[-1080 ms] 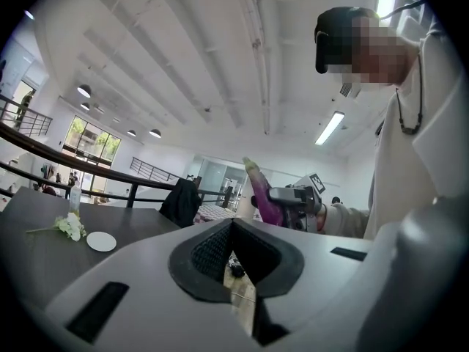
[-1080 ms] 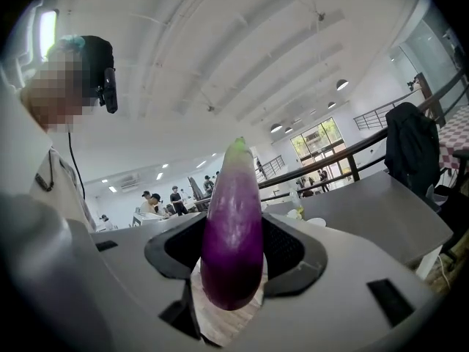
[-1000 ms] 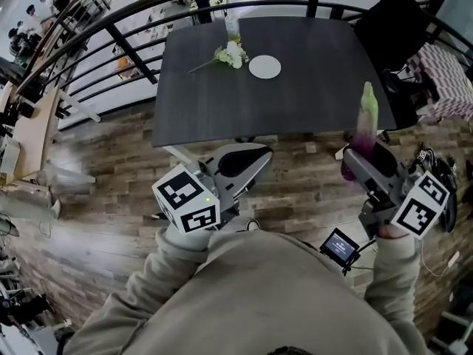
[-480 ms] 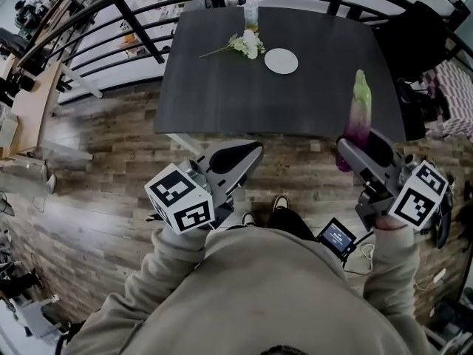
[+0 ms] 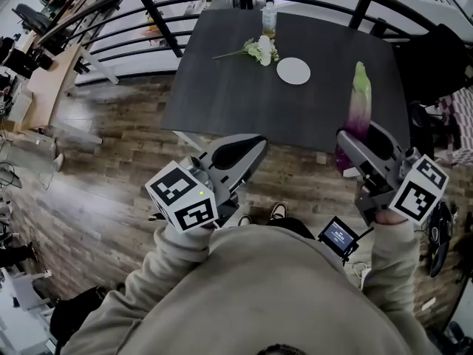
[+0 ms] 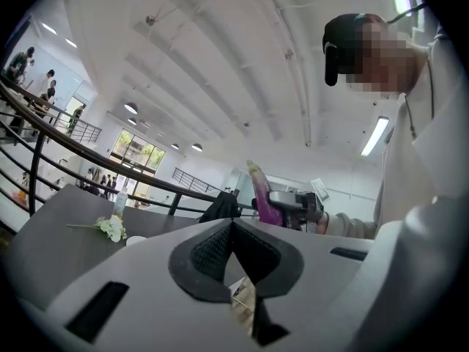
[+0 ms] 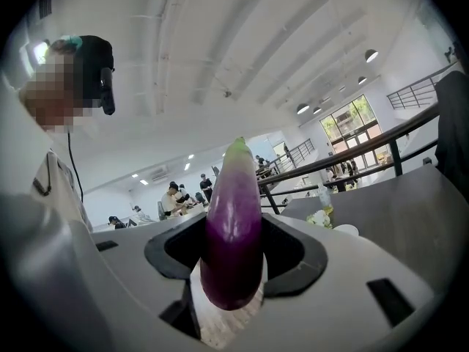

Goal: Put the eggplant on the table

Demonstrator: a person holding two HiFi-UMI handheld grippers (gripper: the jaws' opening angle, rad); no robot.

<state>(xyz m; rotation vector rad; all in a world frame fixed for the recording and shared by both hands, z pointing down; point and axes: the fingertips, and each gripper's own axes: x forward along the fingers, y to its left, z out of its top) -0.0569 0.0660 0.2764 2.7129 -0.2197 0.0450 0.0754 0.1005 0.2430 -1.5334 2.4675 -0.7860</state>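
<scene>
A purple eggplant (image 5: pixel 359 108) with a pale green tip stands upright in my right gripper (image 5: pixel 352 145), which is shut on its lower end. In the head view it hangs over the near right edge of the dark table (image 5: pixel 236 102). The right gripper view shows the eggplant (image 7: pixel 233 196) filling the gap between the jaws of that gripper (image 7: pixel 234 259). My left gripper (image 5: pixel 244 151) is shut on nothing and held just short of the table's near edge. In the left gripper view its pads (image 6: pixel 220 242) meet, and the eggplant (image 6: pixel 262 196) shows beyond them to the right.
On the table's far side lie a sprig of white flowers (image 5: pixel 259 50), a small white plate (image 5: pixel 293 70) and a bottle (image 5: pixel 270 19). A black railing (image 5: pixel 159 17) curves behind the table. A dark chair (image 5: pixel 443 58) stands at its right. A small screen (image 5: pixel 339 237) hangs by my right arm.
The table has come nearer in the head view. Both grippers moved toward it, and the eggplant went from beside the table's right corner to over its near edge.
</scene>
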